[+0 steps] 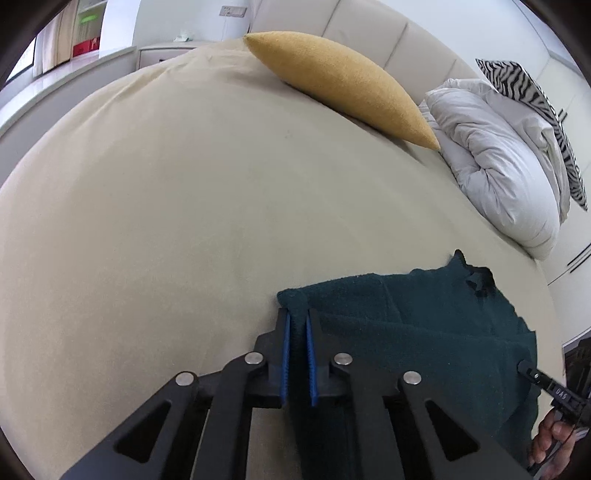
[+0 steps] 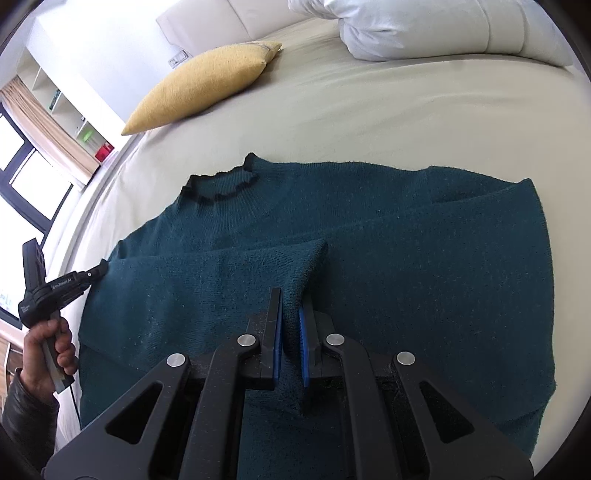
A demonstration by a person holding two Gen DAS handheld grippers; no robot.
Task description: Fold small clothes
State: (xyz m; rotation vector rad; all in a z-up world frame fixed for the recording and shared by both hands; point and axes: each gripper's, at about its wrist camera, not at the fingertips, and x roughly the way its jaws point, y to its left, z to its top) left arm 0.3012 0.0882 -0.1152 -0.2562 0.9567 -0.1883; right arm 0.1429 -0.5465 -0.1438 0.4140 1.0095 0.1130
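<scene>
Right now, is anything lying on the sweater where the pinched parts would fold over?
Nothing visible does. The sweater has bare knit ahead of both grippers; the yellow pillow and white duvet sit apart, farther up the bed.

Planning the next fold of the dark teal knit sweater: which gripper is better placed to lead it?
Probably the left gripper: it pinches the dark teal knit sweater at its outer edge, free to carry inward. The right gripper clamps a sleeve end lying mid-garment.

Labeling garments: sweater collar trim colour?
Black trim on the collar of the teal sweater; clearest in right wrist view.
</scene>
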